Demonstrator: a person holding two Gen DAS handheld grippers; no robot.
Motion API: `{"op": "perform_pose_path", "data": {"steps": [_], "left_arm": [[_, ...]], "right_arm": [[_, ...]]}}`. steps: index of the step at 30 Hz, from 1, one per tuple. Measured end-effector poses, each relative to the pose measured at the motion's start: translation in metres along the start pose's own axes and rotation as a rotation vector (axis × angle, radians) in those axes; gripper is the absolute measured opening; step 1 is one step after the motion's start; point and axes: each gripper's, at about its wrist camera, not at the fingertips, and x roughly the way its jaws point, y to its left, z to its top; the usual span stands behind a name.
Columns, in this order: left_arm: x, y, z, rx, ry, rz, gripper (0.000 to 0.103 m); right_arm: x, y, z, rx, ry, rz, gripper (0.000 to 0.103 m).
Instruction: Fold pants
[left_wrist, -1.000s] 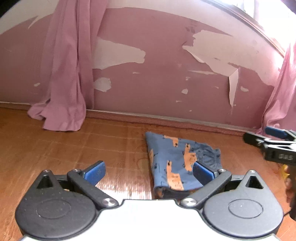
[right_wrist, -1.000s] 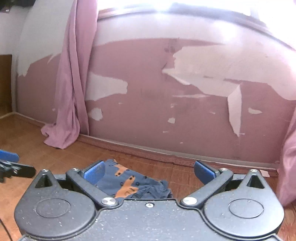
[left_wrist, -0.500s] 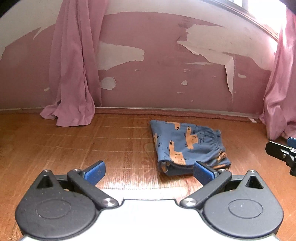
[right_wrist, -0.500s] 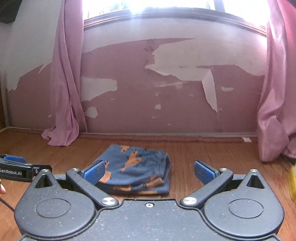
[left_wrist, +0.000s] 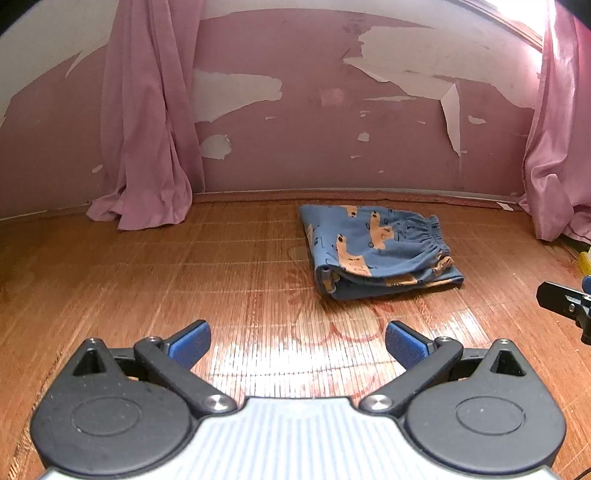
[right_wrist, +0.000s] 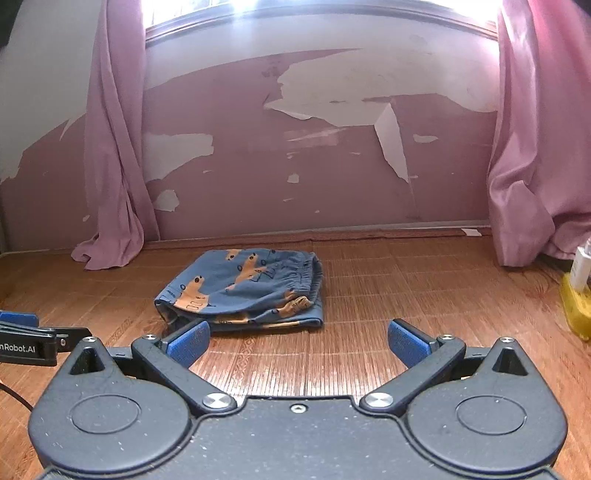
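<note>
Blue pants (left_wrist: 376, 251) with an orange print lie folded into a small bundle on the wooden floor, elastic waistband to the right; the right wrist view shows the pants (right_wrist: 247, 291) ahead and slightly left. My left gripper (left_wrist: 297, 341) stands open, well short of the bundle, nothing between its blue pads. My right gripper (right_wrist: 299, 341) is open too, its left fingertip (right_wrist: 188, 341) just in front of the bundle's near edge and apart from it. Each gripper's tip shows at the other view's edge.
A peeling pink wall runs behind the pants, with pink curtains (left_wrist: 147, 122) hanging to the floor at left and right (right_wrist: 539, 147). A yellow object with a white bottle (right_wrist: 580, 291) stands at the far right. Bare wooden floor (left_wrist: 147, 288) stretches left of the pants.
Both grippers have pulled back from the pants and levelled out, so the folded bundle now lies farther ahead. The pants themselves stay put. Both grippers remain open.
</note>
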Motion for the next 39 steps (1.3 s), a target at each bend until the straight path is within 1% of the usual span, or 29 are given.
{"op": "perform_pose_path", "data": {"steps": [4, 8, 16, 39], "left_arm": [[0.0, 0.001, -0.004, -0.017, 0.0, 0.006, 0.103], [0.002, 0.001, -0.005, -0.022, 0.002, 0.014, 0.103], [0.004, 0.0, -0.008, -0.015, 0.022, 0.023, 0.103], [0.002, -0.004, -0.008, -0.001, 0.03, 0.013, 0.103]], "right_arm": [[0.001, -0.001, -0.007, -0.001, -0.008, 0.01, 0.102], [0.006, -0.003, -0.011, 0.007, 0.008, 0.016, 0.102], [0.01, -0.008, -0.011, 0.031, 0.017, 0.016, 0.102], [0.007, -0.006, -0.01, 0.028, 0.01, 0.019, 0.102]]}}
